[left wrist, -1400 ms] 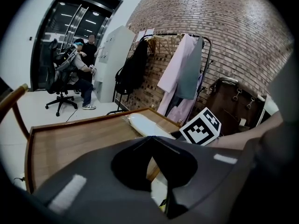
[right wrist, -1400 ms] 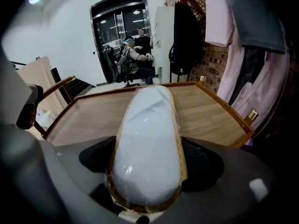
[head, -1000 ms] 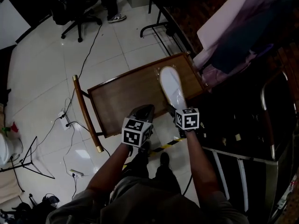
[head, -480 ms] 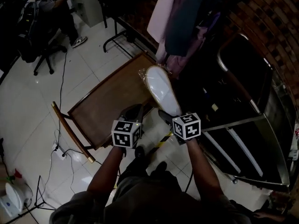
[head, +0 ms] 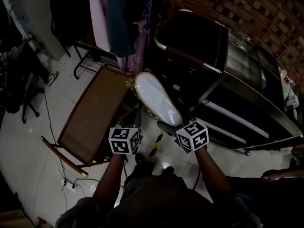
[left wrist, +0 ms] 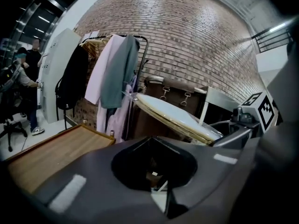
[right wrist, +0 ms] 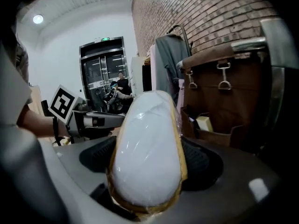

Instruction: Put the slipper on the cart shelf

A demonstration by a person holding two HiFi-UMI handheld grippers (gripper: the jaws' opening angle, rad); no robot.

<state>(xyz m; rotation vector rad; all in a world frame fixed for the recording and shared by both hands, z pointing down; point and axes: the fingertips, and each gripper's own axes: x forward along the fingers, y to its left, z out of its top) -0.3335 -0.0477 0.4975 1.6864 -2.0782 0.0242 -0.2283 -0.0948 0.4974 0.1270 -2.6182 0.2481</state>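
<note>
Brick-walled room, pale floor tiles. Slipper held clear of the floor, heel end clamped between the wide-set jaws of the right gripper, toe pointing away from the person. Flat white face with a tan edge, sealed in clear crinkled film. Located in the head view over the gap between the wooden tray top and the dark cart, toe overlapping the tray's near corner; not resting on any shelf. Left gripper just beside the slipper and apart from it, jaws closed together on nothing. Right gripper view only: slipper filling the space between both ribbed pads, glare on the film along its length; beyond it a brown bag with metal buckles hung under the cart's chrome rail. Left gripper view only: slipper seen edge-on, thin, tilted upward from the held end. Head view only: overall layout, with the cart's metal shelves to the right of the slipper and the tray top to its left. Hanging garments on a rack beyond the toe; seated person at far left; cables across the tiles; yellow-black tape by the person's feet.
</note>
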